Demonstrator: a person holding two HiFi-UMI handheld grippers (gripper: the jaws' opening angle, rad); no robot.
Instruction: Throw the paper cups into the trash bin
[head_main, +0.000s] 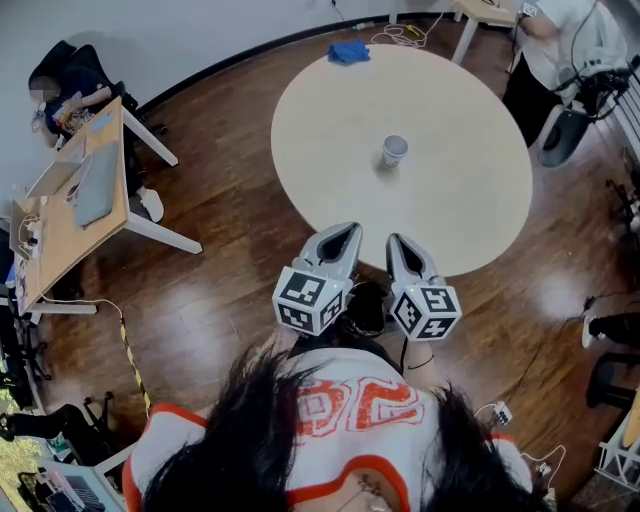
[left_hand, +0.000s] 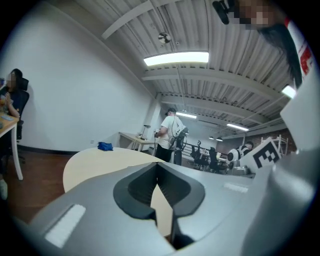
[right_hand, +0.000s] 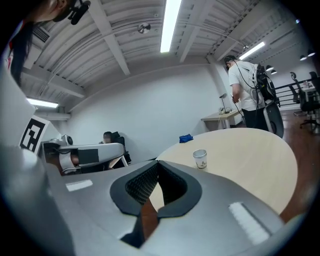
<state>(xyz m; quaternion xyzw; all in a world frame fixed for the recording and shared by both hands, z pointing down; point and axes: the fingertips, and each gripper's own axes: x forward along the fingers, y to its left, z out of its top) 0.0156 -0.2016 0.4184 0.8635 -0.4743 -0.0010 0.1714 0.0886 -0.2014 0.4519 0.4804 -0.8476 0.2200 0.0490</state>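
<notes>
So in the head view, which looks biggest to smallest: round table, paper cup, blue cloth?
1. round table, by far.
2. blue cloth and paper cup look about the same; too close to rank.

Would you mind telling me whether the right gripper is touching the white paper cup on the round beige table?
Apart. The head view shows bare table between the right gripper and the white paper cup.

light: bright ceiling strips (left_hand: 176, 58) | edges: fisheye-curved, dark corners | focus: sharp
</notes>
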